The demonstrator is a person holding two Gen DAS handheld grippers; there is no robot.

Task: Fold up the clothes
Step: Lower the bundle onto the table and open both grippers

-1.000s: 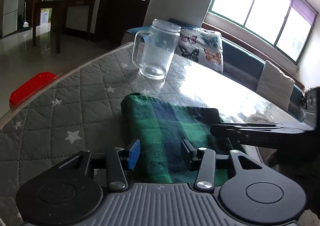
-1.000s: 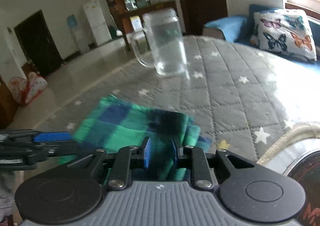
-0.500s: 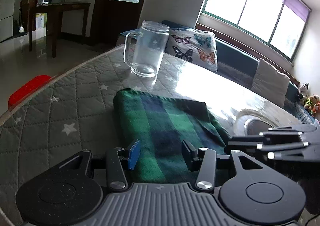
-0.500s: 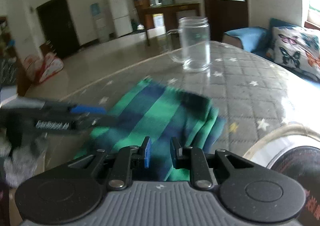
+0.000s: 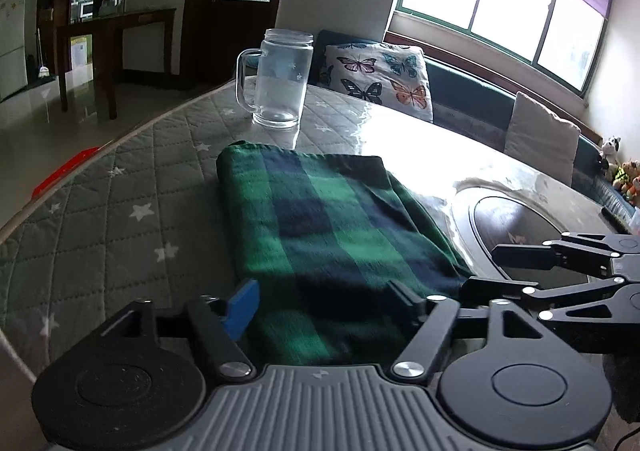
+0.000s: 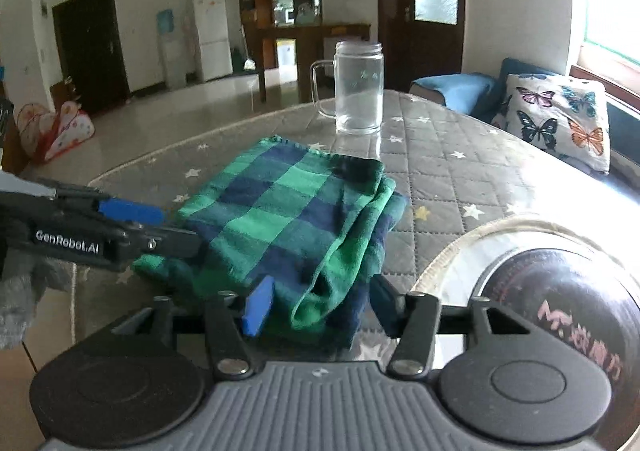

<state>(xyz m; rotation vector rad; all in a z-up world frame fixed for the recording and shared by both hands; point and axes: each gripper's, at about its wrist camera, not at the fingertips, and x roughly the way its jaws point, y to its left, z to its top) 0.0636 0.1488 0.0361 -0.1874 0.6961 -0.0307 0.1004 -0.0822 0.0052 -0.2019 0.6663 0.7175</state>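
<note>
A folded green and blue checked cloth (image 5: 328, 227) lies flat on the grey quilted star-pattern table cover (image 5: 120, 219); it also shows in the right wrist view (image 6: 292, 219). My left gripper (image 5: 324, 303) is open at the cloth's near edge, holding nothing. My right gripper (image 6: 320, 303) is open at the cloth's near corner, fingers either side of the folded layers without gripping. Each gripper shows in the other's view: the right gripper (image 5: 560, 267) at the right, the left gripper (image 6: 120, 227) at the left.
A clear glass mug (image 5: 280, 83) stands beyond the cloth, also in the right wrist view (image 6: 358, 87). A round dark hotplate (image 6: 552, 307) is set in the table at the right. A sofa with a butterfly pillow (image 5: 380, 79) lies behind. The table edge (image 5: 56, 187) runs at the left.
Both grippers have pulled back and up from the cloth. The right gripper has opened wide from nearly shut. The cloth now lies flat and released.
</note>
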